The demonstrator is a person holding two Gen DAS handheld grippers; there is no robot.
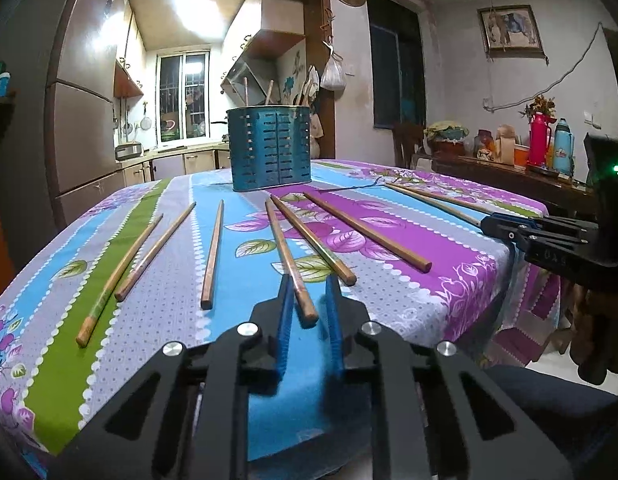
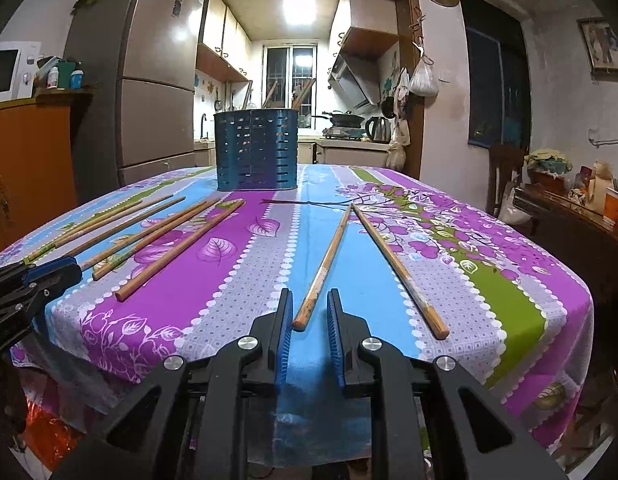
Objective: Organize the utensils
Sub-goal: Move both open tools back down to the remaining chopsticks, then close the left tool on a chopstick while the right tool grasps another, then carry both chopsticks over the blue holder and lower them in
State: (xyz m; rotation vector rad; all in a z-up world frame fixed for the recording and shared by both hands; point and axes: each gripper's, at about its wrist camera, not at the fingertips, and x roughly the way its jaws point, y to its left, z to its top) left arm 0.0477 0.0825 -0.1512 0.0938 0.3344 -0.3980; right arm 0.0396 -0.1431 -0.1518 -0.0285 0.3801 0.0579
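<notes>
Several wooden chopsticks lie spread on the flowered tablecloth. A blue slotted metal holder [image 1: 270, 148] stands at the far middle with a few sticks in it; it also shows in the right wrist view [image 2: 257, 149]. My left gripper [image 1: 309, 286] is open, its blue pads either side of the near end of one chopstick [image 1: 287, 260]. My right gripper [image 2: 309, 300] is open, the near end of another chopstick [image 2: 323, 270] between its pads. A second chopstick [image 2: 397, 272] lies just right of it.
The table's [image 2: 509, 320] front edge runs just under both grippers and its right edge drops off. A sideboard [image 1: 505, 172] with flasks and jars stands to the right. A fridge and an orange cabinet [image 2: 29, 168] stand to the left.
</notes>
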